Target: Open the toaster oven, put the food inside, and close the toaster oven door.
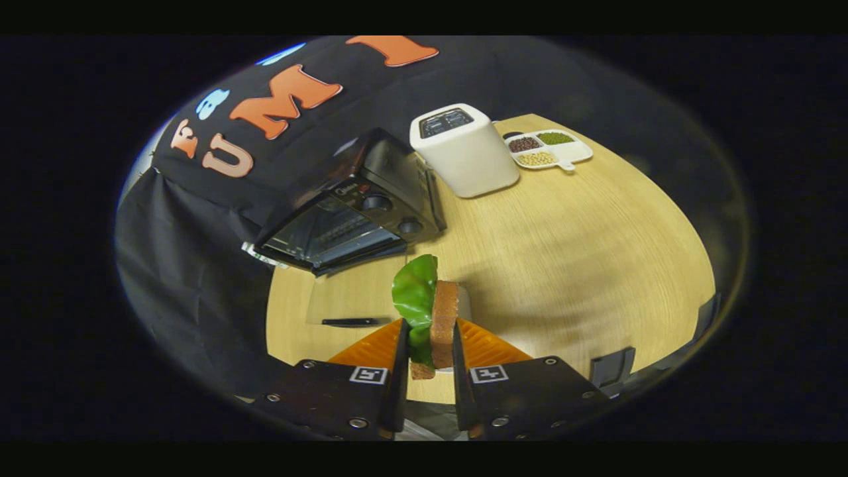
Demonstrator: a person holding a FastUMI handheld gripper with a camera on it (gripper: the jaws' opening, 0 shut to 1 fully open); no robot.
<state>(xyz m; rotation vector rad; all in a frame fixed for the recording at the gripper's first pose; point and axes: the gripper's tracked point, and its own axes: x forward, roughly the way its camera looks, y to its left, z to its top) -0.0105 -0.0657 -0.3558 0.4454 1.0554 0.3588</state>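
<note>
A gripper [428, 348] clamps both fingers on a sandwich [437, 321] of brown bread and green lettuce, held upright between them above a round wooden table [583, 238]. At eleven o'clock beyond the fingers sits a black toaster oven [348, 209]. A white toaster [464, 152] and bean tray [548, 149] sit at one o'clock.

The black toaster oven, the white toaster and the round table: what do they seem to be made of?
The black toaster oven looks like dark painted metal, with a reflective glass door. The white toaster looks like smooth matte plastic, though coated metal is possible. The round table shows pale wood grain, perhaps laminate. The fingers are shut on the sandwich.
</note>
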